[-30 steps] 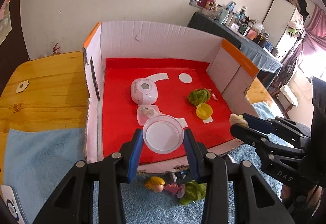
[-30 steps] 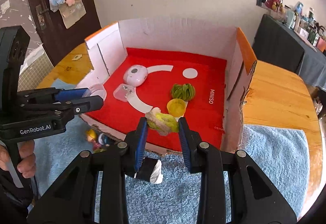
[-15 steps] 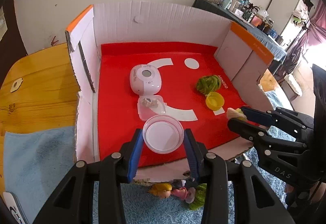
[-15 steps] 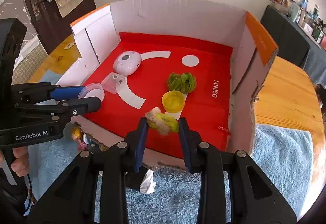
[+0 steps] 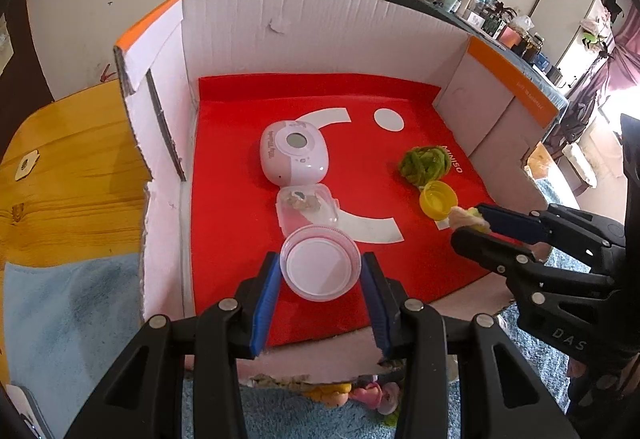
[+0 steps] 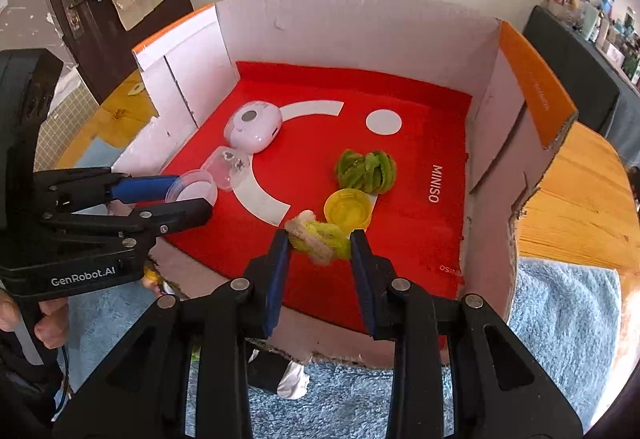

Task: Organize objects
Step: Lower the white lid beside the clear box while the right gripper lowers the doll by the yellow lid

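Over the open front edge of a cardboard box (image 5: 280, 11) on a wooden bench (image 5: 72, 175), two hand-held tools hover with their loads, each one clamped. At left, the left tool (image 5: 319, 271) grips a shallow, round, clear plastic lid (image 5: 319, 266) by its rim, held flat above the box's red liner (image 5: 240, 239). Directly ahead of it along its fingers, touching or just beside the lid, lies a small clear lidded tub (image 5: 306, 208) with something pale inside; beyond that sits a smooth pink-and-white rounded gadget (image 5: 294, 151) with a grey disc on top. Judged from this lineup, the lid's natural resting spot is the bare red floor just below the left tool, short of the tub.

Toward the right, a green ball of woolly yarn (image 6: 366, 171) rests near the middle of the liner, with a glossy yellow cap (image 6: 347, 209) lying open side up just in front of it. The right tool (image 6: 318, 239) is closed on a soft, fuzzy yellow-green and cream plush piece (image 6: 318, 237), its long axis running across the gap between the fingers. The yellow cap lies straight ahead and just beyond the plush, so this tool is much the nearer to that green and yellow cluster, and a short forward drop would likely land the plush beside it.

A blue terry towel (image 6: 560, 303) covers the bench in front of the box.
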Demonstrator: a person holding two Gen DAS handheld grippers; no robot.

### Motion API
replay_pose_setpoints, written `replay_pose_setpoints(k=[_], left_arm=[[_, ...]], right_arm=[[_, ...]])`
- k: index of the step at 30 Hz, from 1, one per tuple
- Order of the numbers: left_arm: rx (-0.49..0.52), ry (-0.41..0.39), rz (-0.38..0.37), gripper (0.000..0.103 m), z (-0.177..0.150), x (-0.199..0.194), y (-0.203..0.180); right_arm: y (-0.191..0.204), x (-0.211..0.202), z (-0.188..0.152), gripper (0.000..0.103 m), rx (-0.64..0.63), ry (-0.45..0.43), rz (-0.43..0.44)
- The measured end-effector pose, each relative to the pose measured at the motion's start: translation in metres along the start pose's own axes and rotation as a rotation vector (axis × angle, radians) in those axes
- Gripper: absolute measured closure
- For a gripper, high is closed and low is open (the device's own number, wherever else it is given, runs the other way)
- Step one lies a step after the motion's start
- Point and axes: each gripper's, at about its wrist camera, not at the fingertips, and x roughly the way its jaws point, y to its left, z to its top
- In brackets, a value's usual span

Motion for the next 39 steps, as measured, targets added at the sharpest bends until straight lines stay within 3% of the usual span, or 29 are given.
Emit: replay_pose_setpoints(k=[7,39], left_arm=[[-0.004,0.010,0.002,0.061,0.005,0.008,0.002],[-0.013,-0.007,0.015,0.061,0.018,0.020,0.004]], right_arm=[[-0.003,0.015,0.002,0.074,0.012,0.032,0.004],[-0.014,0.027,0.011,0.073,0.059,-0.012,-0.002]])
